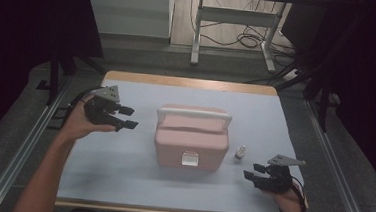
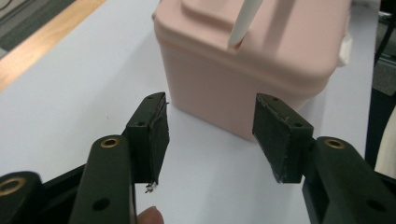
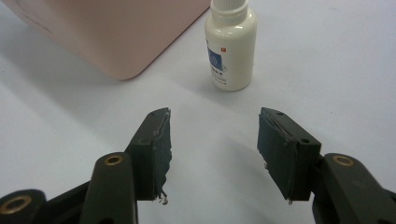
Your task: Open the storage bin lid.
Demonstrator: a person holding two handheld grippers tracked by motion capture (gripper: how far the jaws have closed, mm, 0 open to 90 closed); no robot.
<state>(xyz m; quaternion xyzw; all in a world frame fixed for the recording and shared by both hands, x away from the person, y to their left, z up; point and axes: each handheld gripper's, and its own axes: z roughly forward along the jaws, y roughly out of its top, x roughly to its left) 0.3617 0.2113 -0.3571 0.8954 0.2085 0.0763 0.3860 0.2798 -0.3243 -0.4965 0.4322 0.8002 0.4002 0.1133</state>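
- a pale pink plastic box [image 1: 191, 144] with a rounded lid and a white carrying handle [image 1: 194, 115] is being seen standing upright near the middle of the bench [image 1: 121, 166], which is being covered by a light blue-grey sheet edged with wood.
- a silvery latch [image 1: 190, 159] is being shown on the front face of the pink box, turned toward the person's side.
- a small white plastic bottle [image 1: 240, 153] with a white cap and a blue-printed label is being seen standing upright just beside the box's right side, apart from it.
- the left hand-held gripper [image 1: 129, 118] is being held above the bench to the left of the box, its jaws being pointed toward the box's left end.
- in the left gripper view the left hand-held gripper's [image 2: 210, 128] jaws are being held wide apart with nothing between them; the pink box [image 2: 252, 65] is being seen beyond them, near but untouched.
- the right hand-held gripper [image 1: 252, 170] is being held low near the bench's front right corner, well apart from the box and near the bottle.
- in the right gripper view the right hand-held gripper's [image 3: 214, 140] jaws are being kept wide open and empty, with the white bottle [image 3: 230, 44] being seen upright just ahead of them and a corner of the pink box [image 3: 112, 32] to its left.
- neither the box nor the bottle is being touched by a pad.
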